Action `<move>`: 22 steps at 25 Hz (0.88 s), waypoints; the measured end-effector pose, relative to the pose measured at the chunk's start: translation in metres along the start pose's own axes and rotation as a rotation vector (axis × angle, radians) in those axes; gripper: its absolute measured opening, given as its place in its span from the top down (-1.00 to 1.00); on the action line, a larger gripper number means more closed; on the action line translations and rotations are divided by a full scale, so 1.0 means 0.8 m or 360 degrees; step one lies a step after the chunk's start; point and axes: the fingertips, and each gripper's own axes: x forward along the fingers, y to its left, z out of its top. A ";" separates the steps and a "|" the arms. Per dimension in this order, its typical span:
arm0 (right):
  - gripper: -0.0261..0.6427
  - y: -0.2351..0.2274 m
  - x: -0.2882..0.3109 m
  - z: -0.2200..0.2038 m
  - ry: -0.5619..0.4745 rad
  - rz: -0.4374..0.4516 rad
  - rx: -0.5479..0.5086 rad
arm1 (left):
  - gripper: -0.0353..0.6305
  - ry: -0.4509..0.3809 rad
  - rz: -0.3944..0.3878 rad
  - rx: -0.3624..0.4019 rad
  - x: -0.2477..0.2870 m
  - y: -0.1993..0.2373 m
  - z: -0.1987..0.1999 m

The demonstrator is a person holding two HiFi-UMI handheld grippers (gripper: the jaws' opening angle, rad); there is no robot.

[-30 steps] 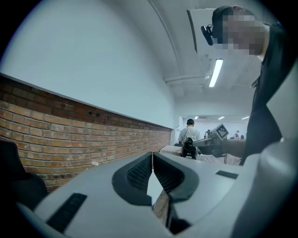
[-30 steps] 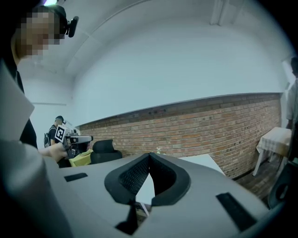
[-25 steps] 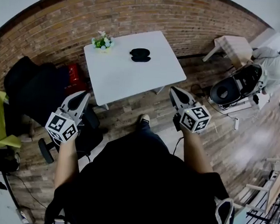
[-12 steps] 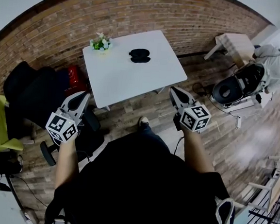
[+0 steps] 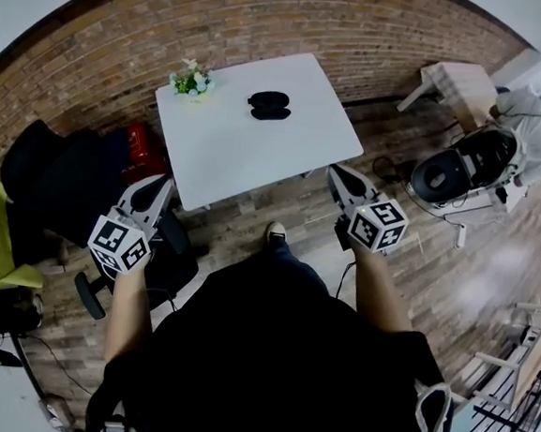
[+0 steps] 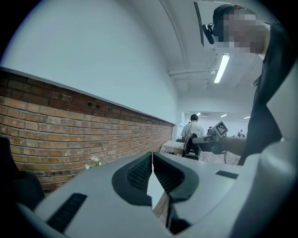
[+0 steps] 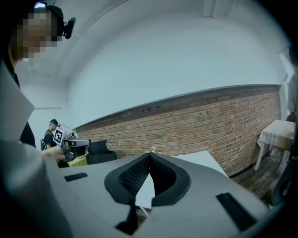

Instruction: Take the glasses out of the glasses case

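Grey ribbed pads met tip to tip on both tools. My left gripper was clenched on nothing, and my right gripper was the same, closed and empty. I held both low in front of my body, over the wood floor and short of the table. The left one hung out by a black chair; the right one sat just off the table's near corner.

The case lay on the far half of the white table, near the flowers at the back left corner but apart from them. It read as two dark lobes touching. I couldn't tell whether the lid was open or whether the glasses were inside; it was too small in the head view, and neither gripper view showed it.

My judgement: this was the approach step. Nothing was touched and the task itself had not begun.

The next move called for closing in on the table and reaching both grippers well forward. I would spread the jaws before contact, pin the case with one gripper and work the lid or the glasses with the other. A light case on a smooth top would likely skid if it wasn't pinned first.
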 end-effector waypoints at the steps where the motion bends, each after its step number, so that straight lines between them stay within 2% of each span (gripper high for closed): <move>1: 0.87 -0.004 0.001 0.000 0.0003 -0.0001 0.0000 | 0.84 0.0004 -0.0001 -0.0004 0.004 0.000 0.000; 22: 0.87 -0.105 0.043 0.009 0.0062 0.0055 0.0031 | 0.84 0.0055 0.0059 -0.0027 0.099 0.007 0.005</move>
